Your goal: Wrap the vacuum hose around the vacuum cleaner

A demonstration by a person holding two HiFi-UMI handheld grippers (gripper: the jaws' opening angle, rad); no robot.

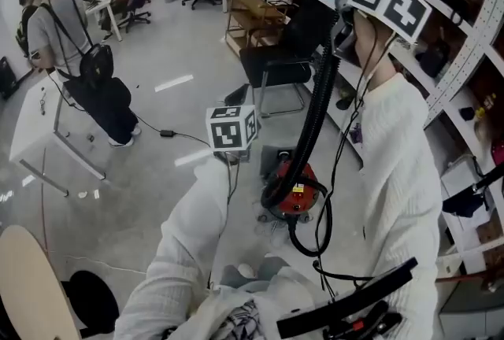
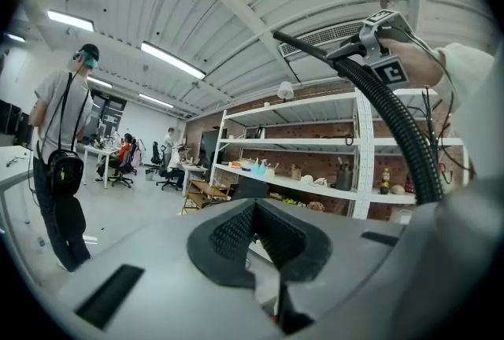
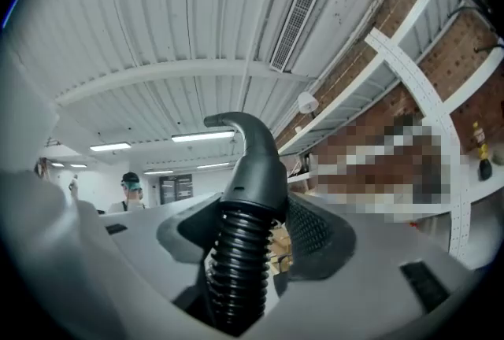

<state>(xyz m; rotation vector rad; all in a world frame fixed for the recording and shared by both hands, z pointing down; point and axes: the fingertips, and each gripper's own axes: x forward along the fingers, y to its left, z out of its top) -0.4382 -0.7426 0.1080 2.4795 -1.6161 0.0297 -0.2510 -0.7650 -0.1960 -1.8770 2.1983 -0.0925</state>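
Note:
A red vacuum cleaner (image 1: pixel 298 187) with a black base stands on the floor ahead of me. Its black ribbed hose (image 1: pixel 315 110) rises from it to my right gripper (image 3: pixel 256 212), which is held high at the right under its marker cube (image 1: pixel 390 4). That gripper is shut on the hose (image 3: pixel 240 260) just below the curved handle end (image 3: pixel 256 157). My left gripper (image 2: pixel 253 205) is shut with nothing between its pads; its marker cube (image 1: pixel 232 128) hangs left of the vacuum. From the left gripper view the hose (image 2: pixel 402 134) arcs down at the right.
A black cable (image 1: pixel 303 244) loops on the floor in front of the vacuum. Behind it stands a black chair (image 1: pixel 276 63), with white shelving (image 1: pixel 472 39) along the right. At the left are a standing person (image 1: pixel 71 31) and a white table (image 1: pixel 31 126).

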